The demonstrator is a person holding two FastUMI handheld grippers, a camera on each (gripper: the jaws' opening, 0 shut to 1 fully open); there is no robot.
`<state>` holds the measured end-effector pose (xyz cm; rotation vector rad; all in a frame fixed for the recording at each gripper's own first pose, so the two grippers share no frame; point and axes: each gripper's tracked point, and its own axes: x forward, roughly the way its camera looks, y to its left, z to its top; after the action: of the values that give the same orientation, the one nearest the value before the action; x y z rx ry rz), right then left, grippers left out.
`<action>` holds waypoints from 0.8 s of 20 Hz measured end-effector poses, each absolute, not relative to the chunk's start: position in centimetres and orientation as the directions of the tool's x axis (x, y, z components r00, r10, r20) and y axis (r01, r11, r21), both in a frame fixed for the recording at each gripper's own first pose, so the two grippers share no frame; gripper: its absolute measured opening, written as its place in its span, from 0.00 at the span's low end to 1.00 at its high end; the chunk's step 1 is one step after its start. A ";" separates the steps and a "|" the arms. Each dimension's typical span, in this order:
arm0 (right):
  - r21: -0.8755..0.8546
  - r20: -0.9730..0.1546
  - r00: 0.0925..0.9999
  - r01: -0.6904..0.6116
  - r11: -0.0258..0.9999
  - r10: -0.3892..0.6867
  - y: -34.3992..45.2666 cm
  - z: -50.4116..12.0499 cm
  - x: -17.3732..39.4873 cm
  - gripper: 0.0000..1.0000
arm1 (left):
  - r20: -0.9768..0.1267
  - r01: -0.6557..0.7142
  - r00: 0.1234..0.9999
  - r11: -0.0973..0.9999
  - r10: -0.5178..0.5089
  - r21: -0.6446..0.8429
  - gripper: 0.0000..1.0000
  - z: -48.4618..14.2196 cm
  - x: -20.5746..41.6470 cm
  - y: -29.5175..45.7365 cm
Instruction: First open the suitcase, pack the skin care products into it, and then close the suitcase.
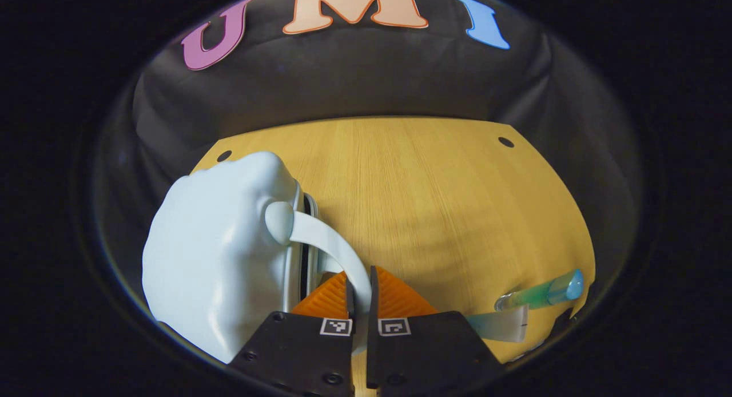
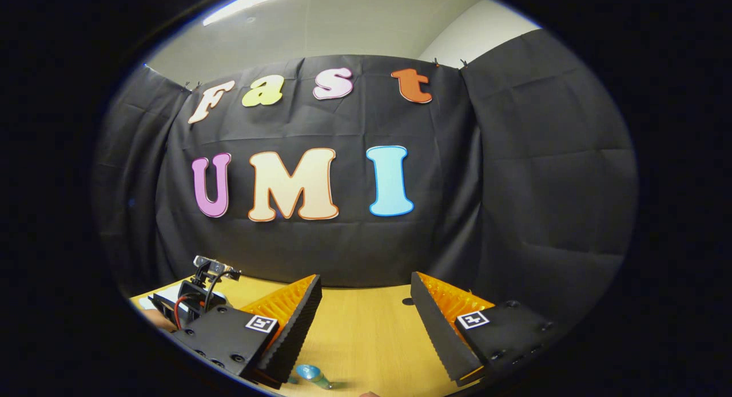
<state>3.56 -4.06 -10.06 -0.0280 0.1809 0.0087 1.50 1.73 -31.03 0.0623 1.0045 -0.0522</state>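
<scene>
- The suitcase (image 1: 220, 259) is a small, pale blue, hard-shelled case lying on the bench (image 1: 434, 202) at my near left. Its glossy moulded shell looks stiff and slippery, and I judge it light for its bulk.
- Smooth curved sides offer my jaws nothing to bite, so the handle (image 1: 329, 242) is the place to take hold. It is a thin pale strap arching from a round boss on the shell towards me.
- My left gripper (image 1: 360, 305) is clenched on that handle. The strap runs down into the narrow slot between the two fingers, and both press on it.
- The strap looks flexible, so I expect the case to swing or tip if I lift fast. A dark seam along the shell's edge just beyond the handle is likely where the halves part.
- A skin care tube (image 1: 543, 293), clear with greenish contents and a blue cap, lies on the bench at the near right, well apart from the suitcase. It looks light and smooth, apt to roll, so I would grip it across the body.
- A flat pale sachet (image 1: 500, 324) lies just beside the tube, nearer me. It looks thin and hard to pinch off the bench.
- My right gripper (image 2: 366, 322) is released, jaws wide apart over the bench. The tube's blue cap (image 2: 309, 374) sits just below and between them.
</scene>
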 end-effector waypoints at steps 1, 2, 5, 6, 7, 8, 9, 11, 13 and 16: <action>-0.017 -0.178 0.984 -0.021 1.000 0.018 -3.6 -10.1 3.7 0.98 | -0.838 0.075 0.545 0.997 -0.015 0.031 0.02 -30.0 1.5 2.0; -0.010 -0.177 0.984 -0.030 0.999 0.028 -3.2 -10.2 3.8 0.98 | -0.828 0.079 0.561 0.996 -0.017 0.034 0.02 -29.1 1.7 1.8; 0.013 -0.177 0.983 -0.052 0.999 0.053 -2.0 -10.5 4.1 0.98 | -0.802 0.073 0.597 0.997 -0.024 0.024 0.02 -25.9 2.2 2.9; 0.024 -0.177 0.983 -0.056 0.998 0.059 -1.5 -10.6 4.2 0.98 | -0.794 0.077 0.607 0.997 -0.030 0.022 0.02 -24.9 2.5 3.3; 0.038 -0.176 0.982 -0.061 0.997 0.067 -0.9 -10.6 4.3 0.98 | -0.787 0.077 0.617 0.997 -0.027 0.026 0.02 -23.8 2.6 4.0; 0.052 -0.176 0.982 -0.067 0.996 0.075 -0.3 -10.7 4.4 0.97 | -0.774 0.076 0.632 0.997 -0.026 0.028 0.02 -23.0 2.7 4.6; 0.059 -0.176 0.981 -0.074 0.995 0.083 0.3 -10.7 4.4 0.97 | -0.767 0.077 0.641 0.997 -0.026 0.031 0.02 -21.9 3.0 5.3; 0.057 -0.175 0.980 -0.091 0.994 0.099 1.4 -10.8 4.3 0.97 | -0.748 0.073 0.663 0.997 -0.020 0.038 0.02 -19.9 3.1 6.7; 0.052 -0.170 0.979 -0.104 0.993 0.111 2.3 -10.7 4.4 0.96 | -0.724 0.062 0.690 0.997 -0.010 0.046 0.02 -18.0 3.4 8.2; 0.066 -0.164 0.978 -0.119 0.991 0.129 3.8 -10.5 4.5 0.98 | -0.697 0.052 0.717 0.997 0.005 0.060 0.02 -15.8 3.4 10.6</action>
<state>4.54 3.84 -10.48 0.0561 0.1689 0.1249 3.40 10.55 -15.79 0.0774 0.7716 -0.0261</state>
